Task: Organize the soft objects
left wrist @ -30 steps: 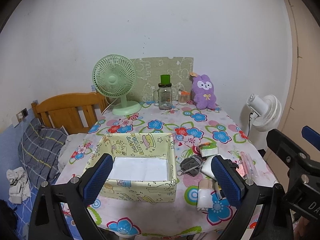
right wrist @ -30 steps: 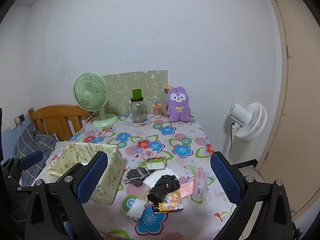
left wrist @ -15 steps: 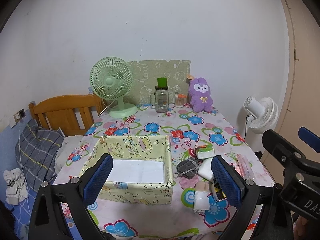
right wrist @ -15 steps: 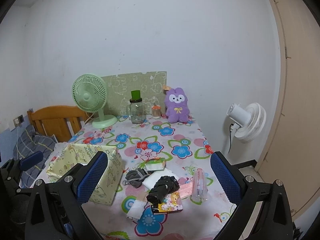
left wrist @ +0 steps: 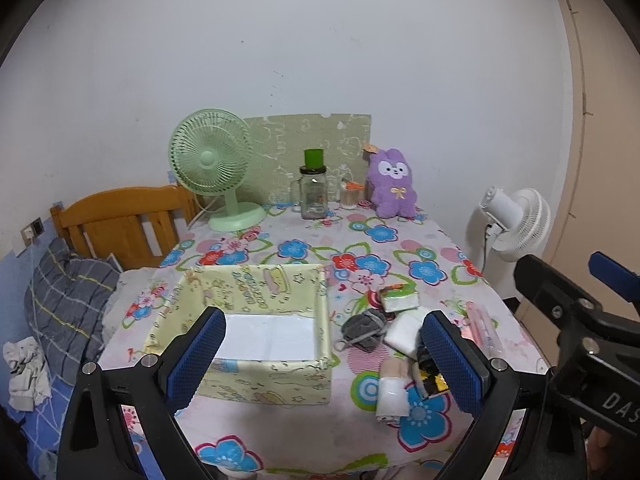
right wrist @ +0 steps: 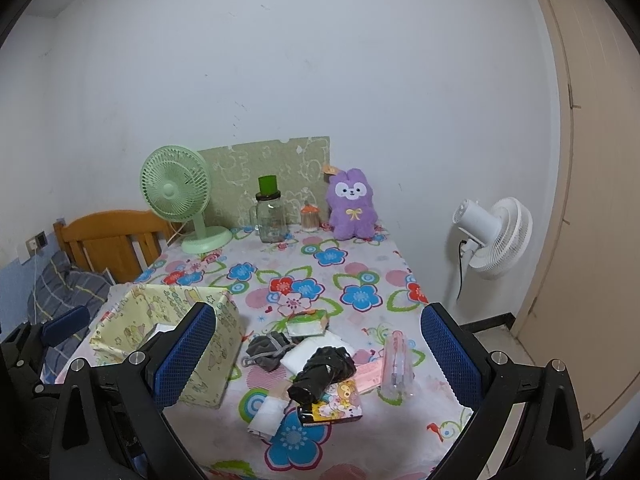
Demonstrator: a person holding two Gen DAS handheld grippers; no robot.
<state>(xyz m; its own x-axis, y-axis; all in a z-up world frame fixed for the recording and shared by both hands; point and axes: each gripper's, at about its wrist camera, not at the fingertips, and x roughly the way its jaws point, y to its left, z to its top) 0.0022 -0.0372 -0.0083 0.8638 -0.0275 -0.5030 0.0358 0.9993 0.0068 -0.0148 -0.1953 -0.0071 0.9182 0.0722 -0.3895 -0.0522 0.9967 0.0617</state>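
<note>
Right of box, on bench: grey cloth, soft, light, best pinched mid-bunch. Left gripper and right gripper: jaws wide apart, empty.

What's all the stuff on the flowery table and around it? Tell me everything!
Box: one, pale yellow, open, table's near left.
Soft pile: grey cloth, black bundle, white packets, right of the box.
Clear tube: one, pinkish, right of the pile.
Desk fan: one, green, back left.
Jar: one, glass, green top, back middle.
Plush bunny: one, purple, back right.
Floor fan: one, white, beside the table.
Chair: one, wooden, left.
Left gripper: open, empty.
Right gripper: open, empty.
</note>
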